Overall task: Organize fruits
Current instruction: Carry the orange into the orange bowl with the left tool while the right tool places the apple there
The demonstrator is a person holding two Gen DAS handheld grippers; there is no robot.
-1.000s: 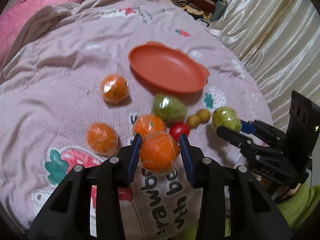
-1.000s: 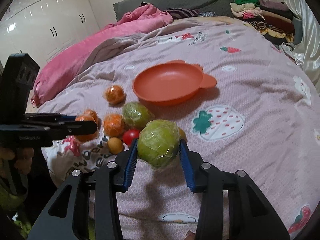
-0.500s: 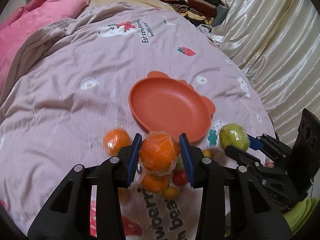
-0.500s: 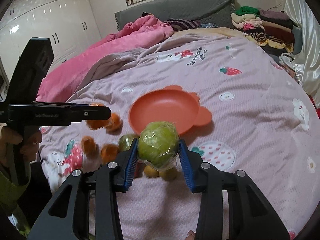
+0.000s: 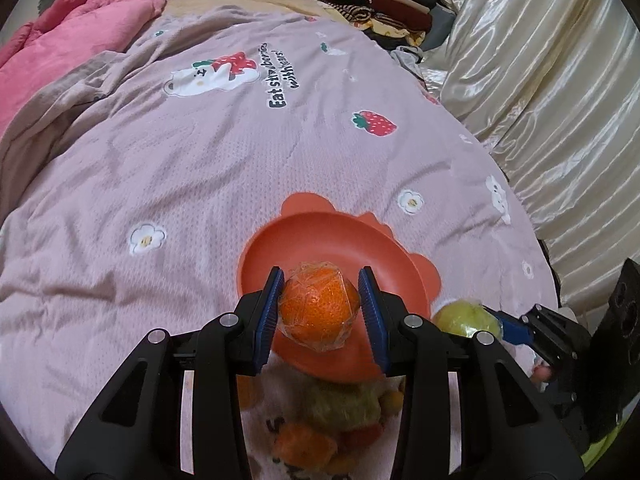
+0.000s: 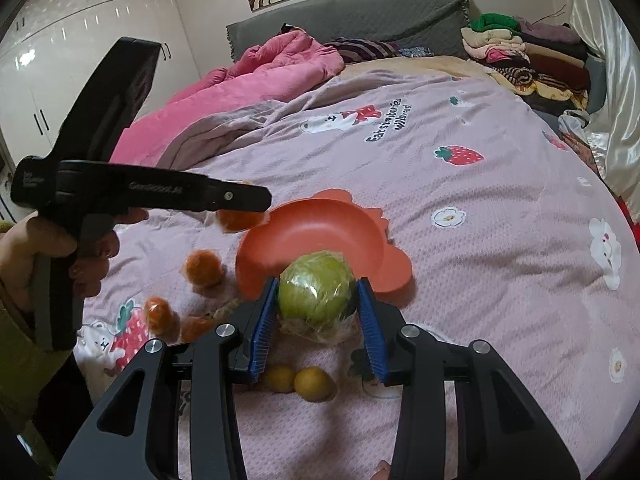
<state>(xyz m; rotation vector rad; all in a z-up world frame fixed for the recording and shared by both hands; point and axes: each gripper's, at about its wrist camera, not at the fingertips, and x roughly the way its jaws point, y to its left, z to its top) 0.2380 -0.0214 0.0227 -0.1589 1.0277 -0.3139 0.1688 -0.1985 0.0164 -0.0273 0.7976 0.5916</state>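
My left gripper (image 5: 320, 312) is shut on a plastic-wrapped orange (image 5: 318, 312), held above the near part of the orange bear-shaped plate (image 5: 320, 240). My right gripper (image 6: 318, 312) is shut on a wrapped green fruit (image 6: 316, 292), hovering just in front of the same plate (image 6: 320, 232). In the right wrist view the left gripper (image 6: 244, 210) holds the orange (image 6: 238, 220) over the plate's left rim. The green fruit (image 5: 466, 318) shows at the right of the left wrist view. Loose oranges (image 6: 202, 268) and two small yellow fruits (image 6: 314, 384) lie on the bedspread.
The plate sits on a pink strawberry-print bedspread (image 5: 200, 160). A pink quilt (image 6: 256, 80) is bunched at the far left, folded clothes (image 6: 520, 52) are stacked at the far right, and a satin curtain (image 5: 540, 80) hangs along the right side.
Both grippers have lifted and moved forward with their fruits toward the plate. The left one now has its orange over the plate; the loose fruit has dropped below and behind both.
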